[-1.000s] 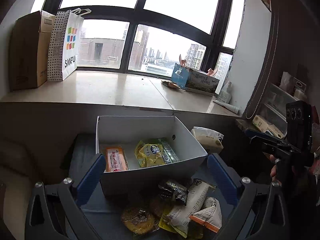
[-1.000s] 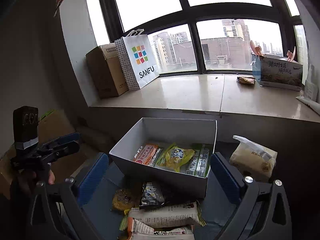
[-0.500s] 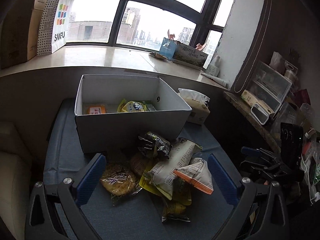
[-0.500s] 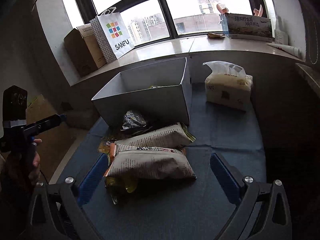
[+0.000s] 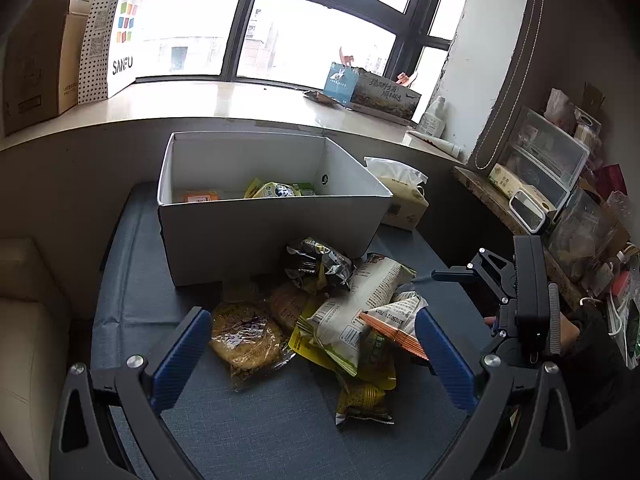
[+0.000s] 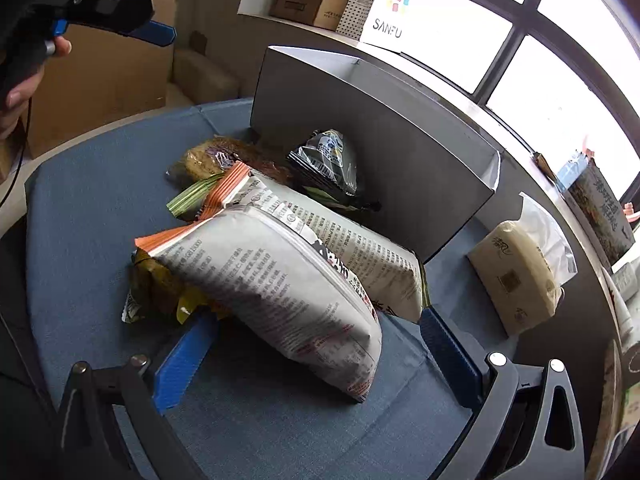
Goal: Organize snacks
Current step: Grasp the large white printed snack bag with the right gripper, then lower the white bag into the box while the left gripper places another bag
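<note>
A white box (image 5: 224, 224) stands on the blue cushion and holds several snacks. In front of it lies a pile: a round cookie pack (image 5: 244, 334), a black packet (image 5: 320, 264), two white printed bags (image 5: 356, 304) and yellow packs. My left gripper (image 5: 312, 344) is open above the pile. My right gripper (image 6: 316, 340) is open, its blue fingers (image 6: 184, 364) on either side of the nearest white orange-edged bag (image 6: 272, 288), just above the cushion. The second white bag (image 6: 344, 240) lies behind it, and the black packet (image 6: 328, 160) leans by the box (image 6: 360, 120).
A tissue pack (image 5: 400, 196) sits right of the box. A window ledge behind carries a SANFU bag (image 5: 116, 40), cardboard boxes and a printed box (image 5: 372, 92). Cluttered shelves (image 5: 552, 168) stand at the right. A beige seat (image 5: 24, 320) is at the left.
Both grippers have moved down and closer to the pile. The right gripper has swung low, so its fingers now straddle the nearest white bag.
</note>
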